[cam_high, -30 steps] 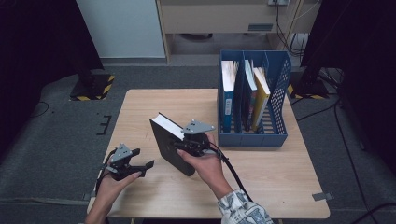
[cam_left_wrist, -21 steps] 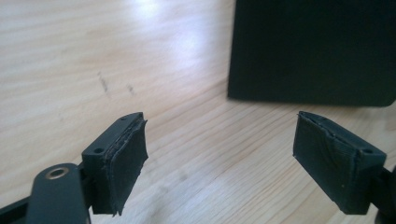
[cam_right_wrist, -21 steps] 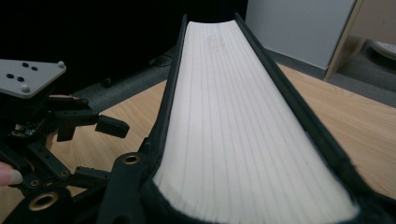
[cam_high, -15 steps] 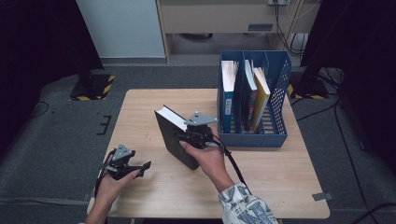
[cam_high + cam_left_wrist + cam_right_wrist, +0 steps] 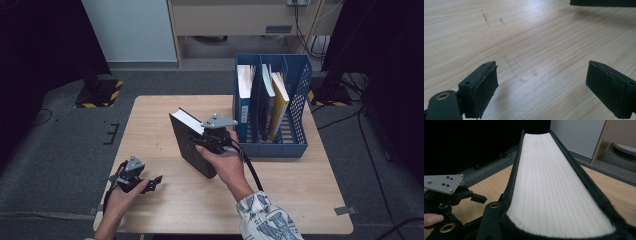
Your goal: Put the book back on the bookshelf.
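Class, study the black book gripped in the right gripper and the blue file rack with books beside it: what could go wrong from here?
1. The right gripper clamps the black book by one edge, tilted above the table; it might pivot or slip.
2. The blue rack already holds upright books; the black book could catch a divider or knock them.
3. The left gripper is open and apart, so nothing steadies the rack.

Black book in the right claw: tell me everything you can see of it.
The black book is a thick volume with dark covers and a white page block. The right claw is shut on it across its thickness, holding it tilted above the wooden table, left of the blue file rack, apart from it.
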The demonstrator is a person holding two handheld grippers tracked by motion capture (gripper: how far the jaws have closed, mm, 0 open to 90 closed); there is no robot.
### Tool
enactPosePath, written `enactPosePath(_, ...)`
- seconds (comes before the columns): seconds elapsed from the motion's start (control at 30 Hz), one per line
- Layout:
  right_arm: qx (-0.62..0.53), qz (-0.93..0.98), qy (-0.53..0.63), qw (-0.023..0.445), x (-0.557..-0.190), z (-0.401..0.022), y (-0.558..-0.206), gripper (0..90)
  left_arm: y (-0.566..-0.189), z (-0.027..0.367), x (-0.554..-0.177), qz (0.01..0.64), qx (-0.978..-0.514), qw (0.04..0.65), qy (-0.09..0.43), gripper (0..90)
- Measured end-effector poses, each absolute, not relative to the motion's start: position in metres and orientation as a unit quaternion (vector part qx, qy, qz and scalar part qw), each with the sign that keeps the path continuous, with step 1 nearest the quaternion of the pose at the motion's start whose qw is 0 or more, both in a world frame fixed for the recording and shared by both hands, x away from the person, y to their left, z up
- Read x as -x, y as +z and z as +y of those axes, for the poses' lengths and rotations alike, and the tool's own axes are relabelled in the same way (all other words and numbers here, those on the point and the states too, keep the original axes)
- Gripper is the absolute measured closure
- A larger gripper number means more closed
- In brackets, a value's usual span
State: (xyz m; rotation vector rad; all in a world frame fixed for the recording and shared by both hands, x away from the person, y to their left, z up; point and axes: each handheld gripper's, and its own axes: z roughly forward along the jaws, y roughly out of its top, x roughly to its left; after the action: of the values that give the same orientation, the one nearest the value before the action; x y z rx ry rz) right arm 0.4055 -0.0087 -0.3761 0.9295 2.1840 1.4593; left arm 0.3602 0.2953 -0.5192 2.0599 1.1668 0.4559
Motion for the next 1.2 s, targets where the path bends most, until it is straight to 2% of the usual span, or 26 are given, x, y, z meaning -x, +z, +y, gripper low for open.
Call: enactPosePath(1.2, -0.324, 0.762, 0.532, 0.179, -0.382, -0.051, -0.332, 53.6, -0.527, 0.298, -0.364, 0.461, -0.803, 0.336, 0.173, 9.7)
